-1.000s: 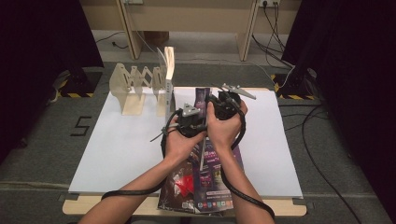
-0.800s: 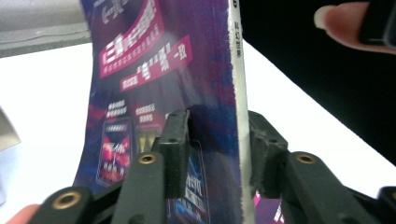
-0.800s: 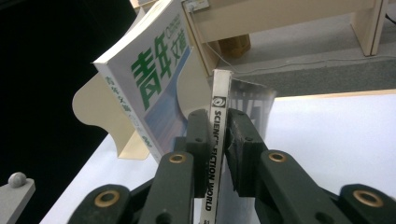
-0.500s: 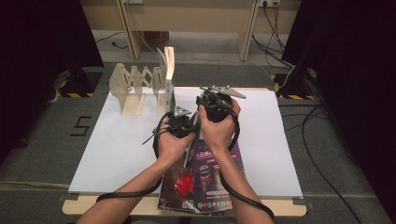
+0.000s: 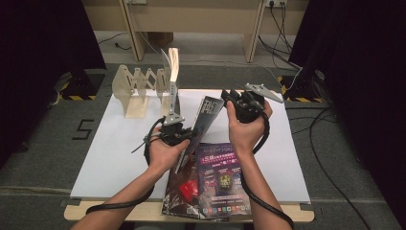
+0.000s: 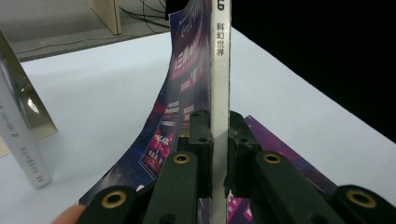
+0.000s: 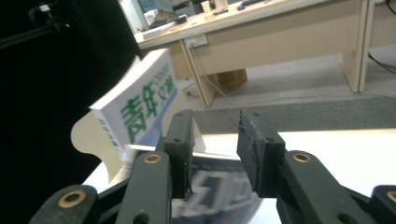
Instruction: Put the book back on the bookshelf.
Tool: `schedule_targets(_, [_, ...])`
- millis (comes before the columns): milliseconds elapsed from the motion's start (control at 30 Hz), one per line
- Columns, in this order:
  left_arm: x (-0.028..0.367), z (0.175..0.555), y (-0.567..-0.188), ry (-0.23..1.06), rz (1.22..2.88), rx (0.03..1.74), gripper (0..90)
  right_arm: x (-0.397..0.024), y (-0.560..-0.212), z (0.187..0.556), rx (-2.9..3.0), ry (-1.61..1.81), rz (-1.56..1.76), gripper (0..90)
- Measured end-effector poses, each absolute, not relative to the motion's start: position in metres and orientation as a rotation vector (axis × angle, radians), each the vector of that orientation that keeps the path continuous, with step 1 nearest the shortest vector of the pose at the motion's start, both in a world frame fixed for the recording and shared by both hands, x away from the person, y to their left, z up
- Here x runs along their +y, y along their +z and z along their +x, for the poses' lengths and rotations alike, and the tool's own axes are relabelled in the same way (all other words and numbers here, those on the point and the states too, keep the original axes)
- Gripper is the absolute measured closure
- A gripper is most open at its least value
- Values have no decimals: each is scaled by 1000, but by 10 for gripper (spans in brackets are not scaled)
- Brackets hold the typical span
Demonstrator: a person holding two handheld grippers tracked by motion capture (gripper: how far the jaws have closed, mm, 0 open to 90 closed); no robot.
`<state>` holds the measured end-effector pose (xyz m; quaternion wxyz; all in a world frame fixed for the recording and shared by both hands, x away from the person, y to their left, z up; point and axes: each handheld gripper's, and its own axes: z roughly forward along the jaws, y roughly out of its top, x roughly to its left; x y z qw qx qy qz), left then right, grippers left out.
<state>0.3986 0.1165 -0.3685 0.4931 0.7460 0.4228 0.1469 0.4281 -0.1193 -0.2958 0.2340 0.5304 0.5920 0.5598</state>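
Left tool (image 6: 215, 154) is clamped on the spine of a magazine (image 5: 203, 120), raised on edge above the white counter (image 5: 110, 153). Right tool (image 7: 215, 140), jaws just opening, stands apart and holds nothing beside its top.

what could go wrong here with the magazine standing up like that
1. The left tool pinches the magazine only at its spine, low down, and the cover bows away, so it may flop or slip.
2. The right tool has just been opening, with nothing between its pads, so one grip alone carries the magazine.
3. The book leans in the wooden rack close by; a swinging magazine might knock it.
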Motion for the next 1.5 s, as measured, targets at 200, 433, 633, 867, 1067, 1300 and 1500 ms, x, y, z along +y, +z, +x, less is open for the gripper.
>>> schedule_targets(200, [136, 388, -367, 369, 1792, 983, 828, -128, -312, 429, 1645, 1495, 1505, 670])
schedule_targets(433, [160, 372, -363, 359, 1754, 937, 828, -134, -322, 429, 1654, 1466, 1528, 678])
schedule_targets(633, [180, 361, -362, 392, 1716, 915, 828, -137, -326, 428, 1654, 1448, 1535, 681])
schedule_targets(867, [198, 351, -360, 429, 1702, 902, 828, -136, -327, 428, 1652, 1449, 1546, 683])
schedule_targets(1067, [209, 343, -362, 438, 1682, 908, 828, -136, -331, 429, 1664, 1432, 1556, 682])
schedule_targets(1300, [222, 331, -363, 454, 1644, 909, 829, -138, -335, 428, 1667, 1423, 1553, 682])
schedule_targets(1500, [234, 325, -364, 463, 1629, 916, 828, -138, -337, 427, 1669, 1417, 1564, 683])
